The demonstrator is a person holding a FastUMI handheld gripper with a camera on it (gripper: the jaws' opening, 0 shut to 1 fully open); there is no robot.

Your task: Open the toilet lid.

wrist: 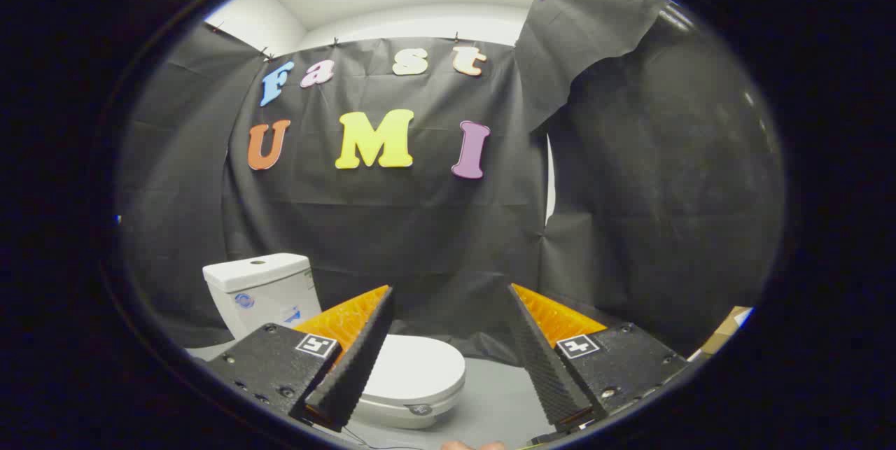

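Note:
A small white toilet stands on the grey floor, low and to the left, beyond my fingers. Its lid (413, 369) lies flat and closed over the bowl, partly hidden behind my left finger (357, 359). The white tank (260, 289) rises behind it against the black cloth. My gripper (448, 296) is open, fingers spread wide with nothing between them, held above and short of the toilet. The lid's front edge shows between the fingers, nearer the left one.
Black cloth walls close the booth behind and on the right. Grey floor (490, 394) spreads to the right of the toilet. A brown cardboard box corner (728, 331) sits at the far right. A fingertip (469, 446) shows below the fingers.

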